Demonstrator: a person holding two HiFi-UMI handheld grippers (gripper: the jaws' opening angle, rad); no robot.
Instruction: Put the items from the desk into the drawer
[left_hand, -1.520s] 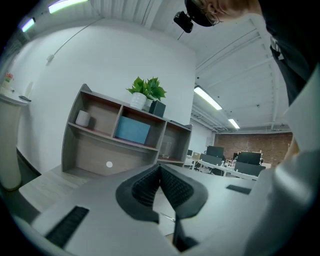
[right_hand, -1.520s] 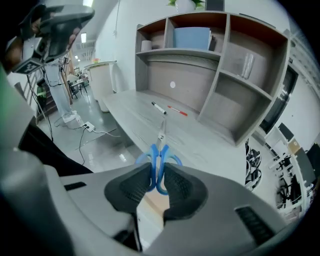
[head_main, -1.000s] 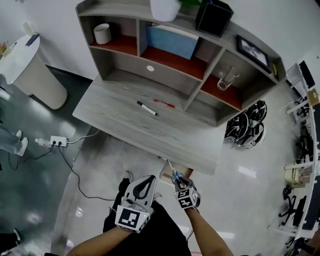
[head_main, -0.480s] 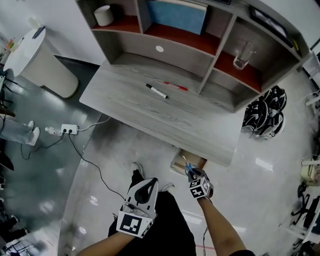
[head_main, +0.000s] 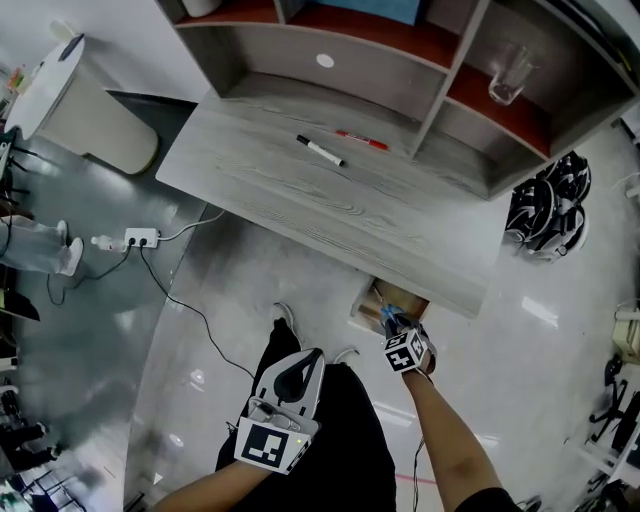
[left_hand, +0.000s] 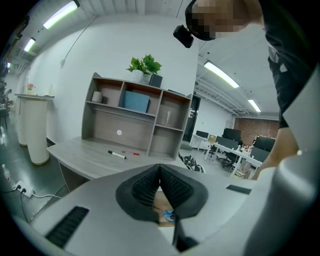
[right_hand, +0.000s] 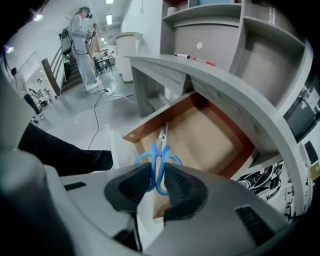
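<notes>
Two claws: right claw (right_hand: 159, 175) clamps blue-handled scissors (right_hand: 161, 150) above the open drawer (right_hand: 200, 135); left claw (left_hand: 160, 172) sits fully closed.

Two pens (head_main: 320, 151) (head_main: 362, 140), one scissors (right_hand: 160, 150), one drawer (right_hand: 205, 137)

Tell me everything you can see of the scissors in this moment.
The blue-handled metal scissors have two plastic loop handles and short silvery blades, closed together. The right gripper clamps the loops between its black ribbed jaws. The blades point away from it, down into the open brown-bottomed drawer; whether the tip touches anything cannot be told.
</notes>
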